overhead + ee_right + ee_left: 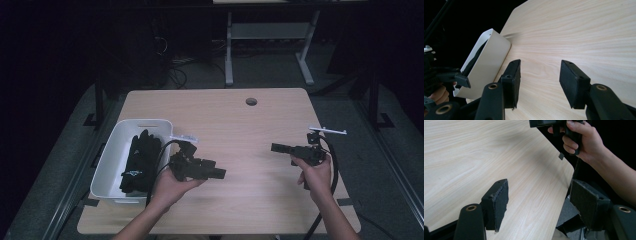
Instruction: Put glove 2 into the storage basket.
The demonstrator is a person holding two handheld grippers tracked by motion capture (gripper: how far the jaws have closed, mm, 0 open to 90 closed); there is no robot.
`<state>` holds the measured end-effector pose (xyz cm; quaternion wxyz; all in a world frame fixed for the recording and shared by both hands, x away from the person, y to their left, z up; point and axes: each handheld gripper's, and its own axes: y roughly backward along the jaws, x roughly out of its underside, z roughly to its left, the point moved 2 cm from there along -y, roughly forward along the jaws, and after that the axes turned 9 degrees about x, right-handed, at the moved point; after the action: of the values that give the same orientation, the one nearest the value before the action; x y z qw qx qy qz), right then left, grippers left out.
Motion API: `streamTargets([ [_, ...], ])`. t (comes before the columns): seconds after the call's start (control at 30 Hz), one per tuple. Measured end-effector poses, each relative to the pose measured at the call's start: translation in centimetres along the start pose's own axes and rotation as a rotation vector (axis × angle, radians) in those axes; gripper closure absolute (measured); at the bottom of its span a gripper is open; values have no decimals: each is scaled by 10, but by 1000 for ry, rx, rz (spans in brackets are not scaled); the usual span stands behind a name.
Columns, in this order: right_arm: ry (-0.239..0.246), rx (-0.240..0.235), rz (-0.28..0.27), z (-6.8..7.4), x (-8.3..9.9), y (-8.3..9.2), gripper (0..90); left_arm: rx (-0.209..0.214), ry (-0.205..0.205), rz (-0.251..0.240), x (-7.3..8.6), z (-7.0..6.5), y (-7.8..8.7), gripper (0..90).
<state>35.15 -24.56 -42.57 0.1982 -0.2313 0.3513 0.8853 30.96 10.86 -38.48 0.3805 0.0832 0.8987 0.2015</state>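
**Both grippers empty, gloves still in the bin**

Over the table in the high view, a white bin (107,159) sits at the near left corner of the wooden table (240,125), and dark fabric, which looks like black gloves (139,161), lies heaped inside it. The left gripper (219,173) hovers just to the right of the bin, jaws pointing toward the middle of the table. The right gripper (276,147) is held well apart on the right side, its jaws pointing left toward the other tool. Nothing else lies on the tabletop apart from the round cable hole (251,101) near the far edge.

From the left gripper view, the left gripper (539,200) has its two padded jaws spread wide with only bare wood and the table's edge between them; it is released and grasps nothing. Farther off, the right hand (584,141) grips its own tool's handle.

From the right gripper view, the right gripper (540,80) likewise stands with its jaws apart over bare wood, empty. Beyond its left jaw the bin (491,60) shows, with a strip of the dark fabric (477,53) visible along its rim, and the left gripper at the frame's left edge.

Judging by this, the work has hardly begun: the gloves are all in the bin, none is on the table, and neither tool has reached them. Picking them out seems to be what remains.
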Motion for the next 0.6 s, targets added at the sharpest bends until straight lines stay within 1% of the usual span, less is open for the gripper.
streamTargets([
  [0.13,-7,5,2,-4,4,2,507,3,-3,8,2,0,-5,309],
  [0.2,-9,3,2,-6,6,4,505,11,0,16,4,0,-8,304],
  [0.43,-14,8,4,-15,16,8,501,11,-4,25,8,0,-14,302],
  [0.6,-28,13,-1,-23,22,13,501,11,-2,29,12,1,-18,301],
])
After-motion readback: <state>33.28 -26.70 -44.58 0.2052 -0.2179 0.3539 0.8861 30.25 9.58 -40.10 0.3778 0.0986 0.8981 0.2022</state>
